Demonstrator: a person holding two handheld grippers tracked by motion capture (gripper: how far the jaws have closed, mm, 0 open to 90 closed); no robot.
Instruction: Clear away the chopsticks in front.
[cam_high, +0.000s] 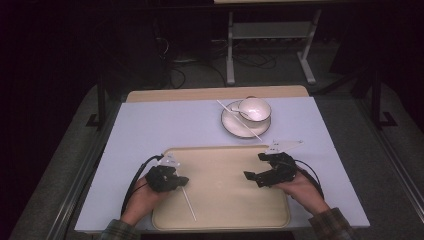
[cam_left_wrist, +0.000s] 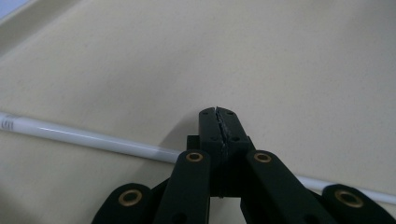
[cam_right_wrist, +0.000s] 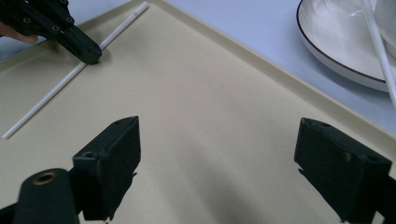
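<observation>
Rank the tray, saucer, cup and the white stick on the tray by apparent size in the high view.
1. Beige tray, by far the largest.
2. Saucer.
3. Cup.
The white stick under the left gripper is about as long as the cup is wide but far thinner, so I won't rank it.

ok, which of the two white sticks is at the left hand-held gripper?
The white stick on the tray, under the left hand-held gripper; the other rests across the saucer.

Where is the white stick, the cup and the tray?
stick (cam_left_wrist: 88, 138), left gripper view, on its middle stretch.
cup (cam_high: 255, 109), high view, on its inside.
tray (cam_right_wrist: 243, 51), right gripper view, on its raised rim.
</observation>
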